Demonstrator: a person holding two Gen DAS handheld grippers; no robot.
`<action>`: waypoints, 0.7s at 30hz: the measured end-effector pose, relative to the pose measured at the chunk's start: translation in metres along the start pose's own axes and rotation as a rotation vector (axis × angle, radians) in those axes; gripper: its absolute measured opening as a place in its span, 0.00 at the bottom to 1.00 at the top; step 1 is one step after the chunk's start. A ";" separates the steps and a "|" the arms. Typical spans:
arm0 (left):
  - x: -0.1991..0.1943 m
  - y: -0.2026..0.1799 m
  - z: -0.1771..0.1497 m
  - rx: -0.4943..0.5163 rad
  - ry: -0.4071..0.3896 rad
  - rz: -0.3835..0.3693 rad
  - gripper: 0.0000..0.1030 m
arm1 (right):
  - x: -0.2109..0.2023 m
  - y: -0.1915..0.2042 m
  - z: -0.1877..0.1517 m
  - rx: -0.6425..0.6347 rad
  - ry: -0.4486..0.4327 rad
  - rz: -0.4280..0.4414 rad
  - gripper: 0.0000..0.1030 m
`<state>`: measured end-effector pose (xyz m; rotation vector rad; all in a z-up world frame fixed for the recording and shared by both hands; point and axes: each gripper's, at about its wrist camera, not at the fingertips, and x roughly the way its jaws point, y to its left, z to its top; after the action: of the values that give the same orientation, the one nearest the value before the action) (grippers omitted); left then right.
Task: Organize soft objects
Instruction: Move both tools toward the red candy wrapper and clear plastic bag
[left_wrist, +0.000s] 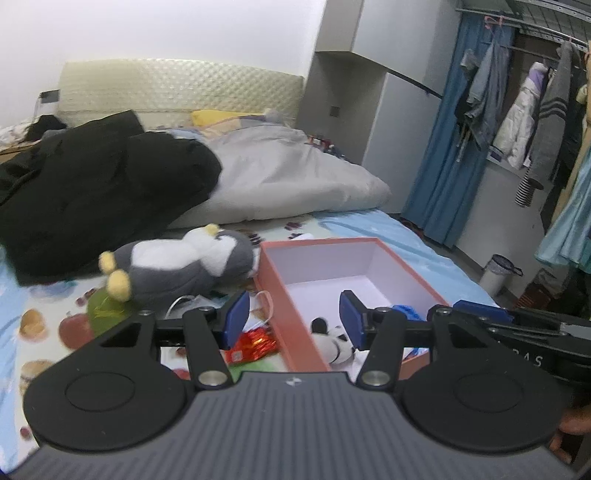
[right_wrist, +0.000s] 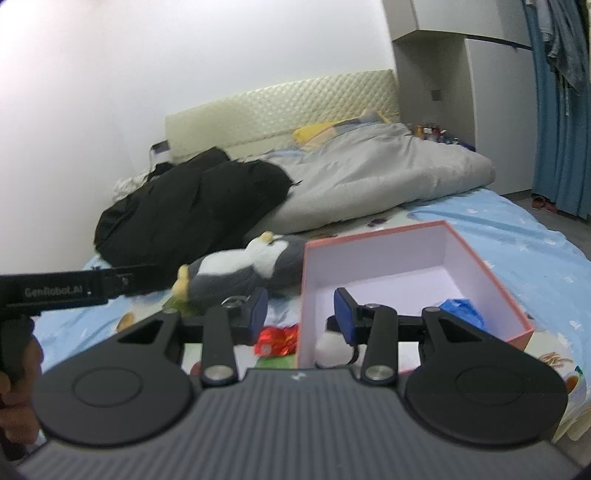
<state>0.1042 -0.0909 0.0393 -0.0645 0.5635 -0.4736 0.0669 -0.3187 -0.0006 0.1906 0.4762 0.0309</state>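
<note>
Left view: left gripper (left_wrist: 293, 317) wide apart, holding nothing. Panda toy (left_wrist: 334, 341) in pink box (left_wrist: 288, 299), half hidden by a finger. Penguin toy (left_wrist: 184, 260) just beside box.
Right view: right gripper (right_wrist: 300, 314) apart, empty. Blue thing (right_wrist: 461, 308) in box, blurry.

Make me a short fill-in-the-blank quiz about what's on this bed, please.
1. The plush penguin lies ____ the pink box, not in it.
2. The blue bag sits ____ the box.
3. The red wrapper lies on the ____, beside the box.
4. Between the fingers of the left gripper there is ____ held.

Missing words: outside; inside; bed; nothing
</note>
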 end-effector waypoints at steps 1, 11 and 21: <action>-0.005 0.003 -0.005 -0.007 0.001 0.008 0.58 | -0.001 0.004 -0.003 -0.006 0.005 0.005 0.42; -0.047 0.029 -0.054 -0.058 0.012 0.058 0.58 | -0.008 0.042 -0.041 -0.067 0.053 0.049 0.42; -0.039 0.064 -0.095 -0.122 0.092 0.089 0.58 | 0.012 0.072 -0.081 -0.108 0.139 0.079 0.42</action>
<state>0.0517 -0.0100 -0.0335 -0.1337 0.6824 -0.3565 0.0412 -0.2327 -0.0634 0.1016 0.6043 0.1479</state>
